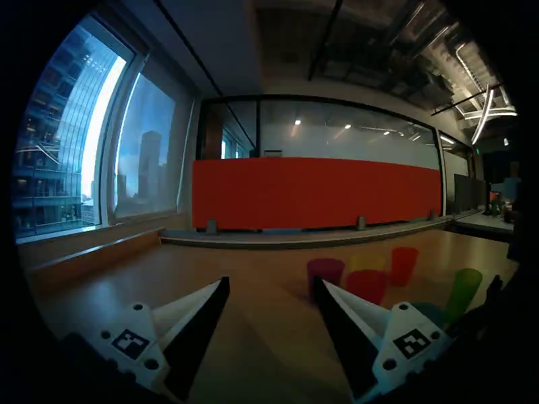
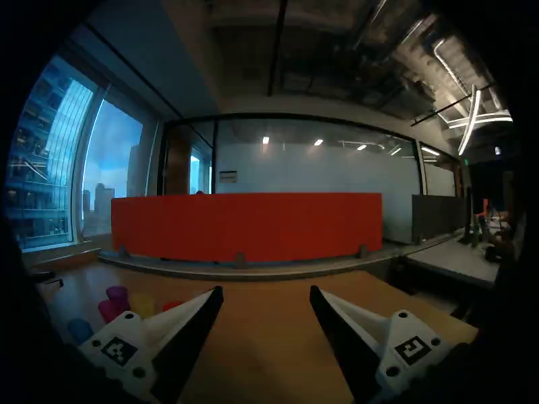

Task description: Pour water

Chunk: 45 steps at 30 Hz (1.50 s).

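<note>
Several plastic cups stand together on the wooden table. In the left gripper view a purple cup, a yellow cup, two red cups and a green cup sit just beyond my right fingertip. My left gripper is open, low over the table, with nothing between its fingers. In the right gripper view the cups are far to the left: a purple cup, a pink one, a yellow one and a blue one. My right gripper is open and holds nothing.
A red divider panel runs along the table's far edge. Tall windows line the left side. A second desk with dark objects on it lies to the right, past the table's edge.
</note>
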Each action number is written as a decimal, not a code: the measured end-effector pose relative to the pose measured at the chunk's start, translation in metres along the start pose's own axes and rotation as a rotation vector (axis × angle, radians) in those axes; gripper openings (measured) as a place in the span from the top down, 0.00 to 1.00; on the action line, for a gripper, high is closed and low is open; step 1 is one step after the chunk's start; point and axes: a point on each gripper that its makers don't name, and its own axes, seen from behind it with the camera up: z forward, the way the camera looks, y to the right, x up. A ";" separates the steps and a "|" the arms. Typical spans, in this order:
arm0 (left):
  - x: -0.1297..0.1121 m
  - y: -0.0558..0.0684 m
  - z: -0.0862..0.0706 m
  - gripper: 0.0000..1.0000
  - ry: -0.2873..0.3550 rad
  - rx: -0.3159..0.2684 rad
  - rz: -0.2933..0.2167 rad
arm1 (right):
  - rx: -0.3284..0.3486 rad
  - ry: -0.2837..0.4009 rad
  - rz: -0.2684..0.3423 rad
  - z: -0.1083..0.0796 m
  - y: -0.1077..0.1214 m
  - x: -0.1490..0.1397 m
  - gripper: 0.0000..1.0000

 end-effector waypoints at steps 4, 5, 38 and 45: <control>0.000 0.000 0.000 0.09 0.000 0.001 0.000 | 0.001 -0.003 0.002 -0.001 0.000 -0.001 0.00; 0.000 0.000 0.000 0.09 0.000 0.001 0.000 | 0.002 -0.003 0.002 -0.001 -0.001 -0.001 0.00; -0.002 0.000 0.001 0.09 -0.003 0.004 0.001 | 0.022 0.022 -0.023 0.001 0.000 -0.001 0.00; -0.002 -0.001 0.000 0.09 -0.003 0.004 0.002 | 0.043 0.038 -0.060 0.009 -0.005 -0.006 0.00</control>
